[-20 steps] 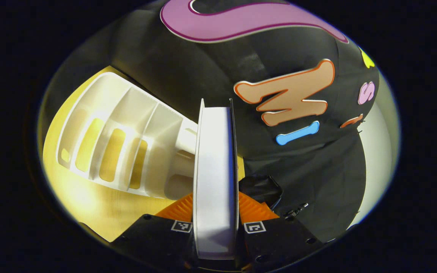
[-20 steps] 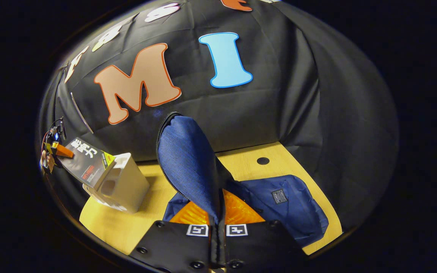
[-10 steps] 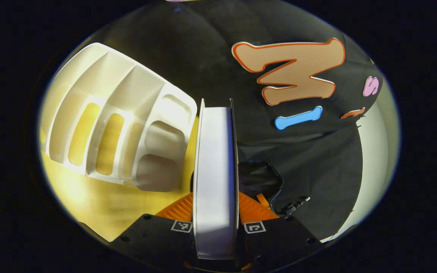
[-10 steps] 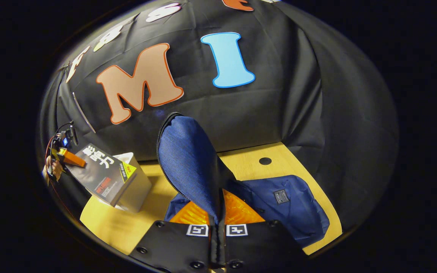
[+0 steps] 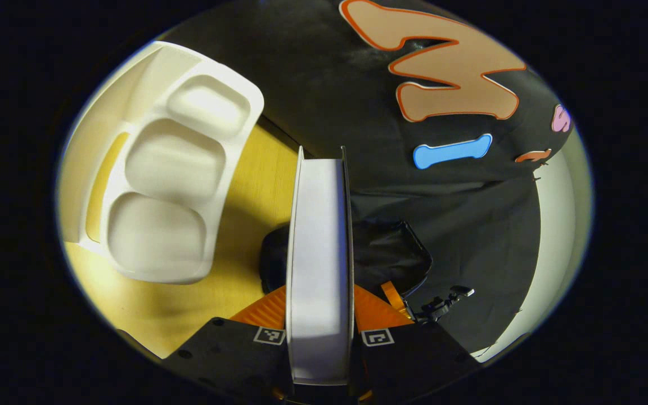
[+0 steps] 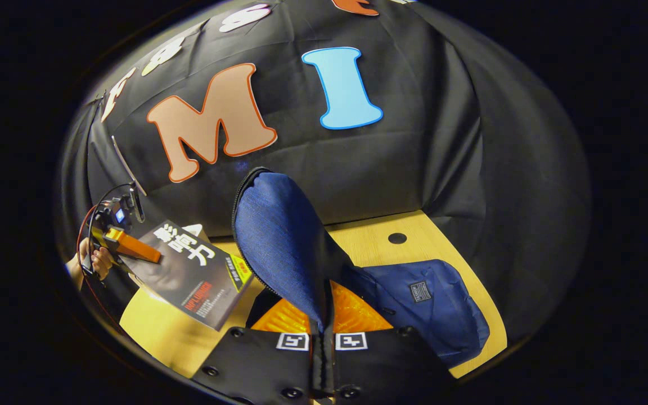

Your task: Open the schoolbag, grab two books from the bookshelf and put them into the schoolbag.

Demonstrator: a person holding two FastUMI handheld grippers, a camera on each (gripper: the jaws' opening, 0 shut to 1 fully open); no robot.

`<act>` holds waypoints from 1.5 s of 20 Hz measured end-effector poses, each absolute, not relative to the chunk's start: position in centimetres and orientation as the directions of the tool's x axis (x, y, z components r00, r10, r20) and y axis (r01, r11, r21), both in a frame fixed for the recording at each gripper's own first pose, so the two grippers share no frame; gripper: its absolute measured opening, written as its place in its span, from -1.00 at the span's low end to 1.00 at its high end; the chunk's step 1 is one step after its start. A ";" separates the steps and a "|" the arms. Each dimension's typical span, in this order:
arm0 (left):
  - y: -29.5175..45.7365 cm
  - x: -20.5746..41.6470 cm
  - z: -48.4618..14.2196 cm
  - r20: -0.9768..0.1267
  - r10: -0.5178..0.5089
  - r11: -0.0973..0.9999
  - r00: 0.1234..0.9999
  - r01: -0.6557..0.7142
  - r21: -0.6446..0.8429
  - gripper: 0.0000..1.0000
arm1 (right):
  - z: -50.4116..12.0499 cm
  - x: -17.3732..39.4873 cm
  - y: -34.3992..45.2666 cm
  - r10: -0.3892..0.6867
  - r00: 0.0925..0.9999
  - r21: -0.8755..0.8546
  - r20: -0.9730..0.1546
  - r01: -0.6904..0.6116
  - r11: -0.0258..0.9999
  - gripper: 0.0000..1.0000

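The left gripper is clamped on one book, page edge facing the camera and long axis running straight ahead from the fingers; the right gripper view shows that book tilted in the air, dark cover up with large white characters, beside the bag. The right gripper is pinched on the raised flap of the one blue schoolbag lying on the wooden table. One white bookshelf stands left of the held book
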State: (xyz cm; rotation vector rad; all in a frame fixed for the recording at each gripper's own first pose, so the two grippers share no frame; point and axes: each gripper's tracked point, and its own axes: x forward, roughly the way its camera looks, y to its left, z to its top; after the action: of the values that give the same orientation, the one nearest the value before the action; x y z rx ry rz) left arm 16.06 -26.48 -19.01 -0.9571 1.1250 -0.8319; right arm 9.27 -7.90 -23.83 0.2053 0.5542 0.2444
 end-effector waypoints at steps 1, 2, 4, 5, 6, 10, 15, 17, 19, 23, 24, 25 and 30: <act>-27.5 15.9 -19.5 -0.349 -0.910 0.372 0.223 0.069 -0.926 -0.30 | -23.8 9.3 -7.9 0.284 0.824 0.262 -0.491 -0.172 0.950 -0.94; -28.5 15.8 -19.8 -0.347 -0.914 0.368 0.211 0.065 -0.928 -0.31 | -23.8 9.3 -8.0 0.285 0.825 0.267 -0.488 -0.169 0.949 -0.94; -30.4 15.5 -20.1 -0.340 -0.920 0.356 0.194 0.053 -0.933 -0.31 | -23.7 9.3 -8.2 0.287 0.826 0.276 -0.485 -0.166 0.947 -0.94; -31.3 15.2 -20.5 -0.341 -0.922 0.354 0.186 0.045 -0.934 -0.31 | -23.7 9.3 -8.2 0.287 0.826 0.278 -0.485 -0.166 0.946 -0.94; -32.0 15.1 -20.8 -0.341 -0.923 0.354 0.179 0.041 -0.934 -0.31 | -23.7 9.3 -8.1 0.289 0.827 0.282 -0.483 -0.165 0.945 -0.89; -34.6 14.8 -21.7 -0.334 -0.929 0.340 0.161 0.011 -0.940 -0.31 | -23.4 9.5 -8.5 0.287 0.832 0.293 -0.474 -0.159 0.943 -0.94; -37.4 14.6 -23.4 -0.335 -0.933 0.334 0.135 -0.029 -0.942 -0.31 | -23.0 9.5 -8.8 0.291 0.836 0.300 -0.465 -0.160 0.940 -0.89; -38.7 14.3 -24.3 -0.333 -0.934 0.328 0.126 -0.058 -0.943 -0.31 | -22.8 9.6 -9.0 0.292 0.838 0.310 -0.460 -0.157 0.938 -0.89; -40.0 13.9 -24.6 -0.332 -0.937 0.326 0.112 -0.065 -0.943 -0.32 | -22.7 9.6 -9.0 0.296 0.837 0.312 -0.459 -0.160 0.937 -0.88; -43.5 13.4 -24.8 -0.303 -0.948 0.296 0.101 -0.081 -0.952 -0.32 | -22.4 9.8 -9.1 0.304 0.837 0.313 -0.454 -0.170 0.934 -0.94; -44.3 13.1 -25.1 -0.304 -0.948 0.297 0.093 -0.081 -0.951 -0.32 | -22.3 9.7 -9.1 0.307 0.837 0.313 -0.454 -0.173 0.934 -0.94; -44.9 12.7 -25.3 -0.310 -0.946 0.302 0.091 -0.094 -0.949 -0.30 | -22.2 9.6 -9.1 0.309 0.837 0.314 -0.452 -0.175 0.933 -0.89; -48.8 11.3 -25.2 -0.284 -0.956 0.275 0.067 -0.126 -0.953 -0.29 | -22.1 9.8 -9.0 0.323 0.835 0.325 -0.445 -0.186 0.927 -0.89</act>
State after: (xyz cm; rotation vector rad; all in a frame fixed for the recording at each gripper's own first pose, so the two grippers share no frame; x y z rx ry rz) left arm 11.32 -48.83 -25.18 -1.1161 1.3505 -0.8803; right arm 9.80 -9.01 -22.06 0.2755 0.5168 0.2733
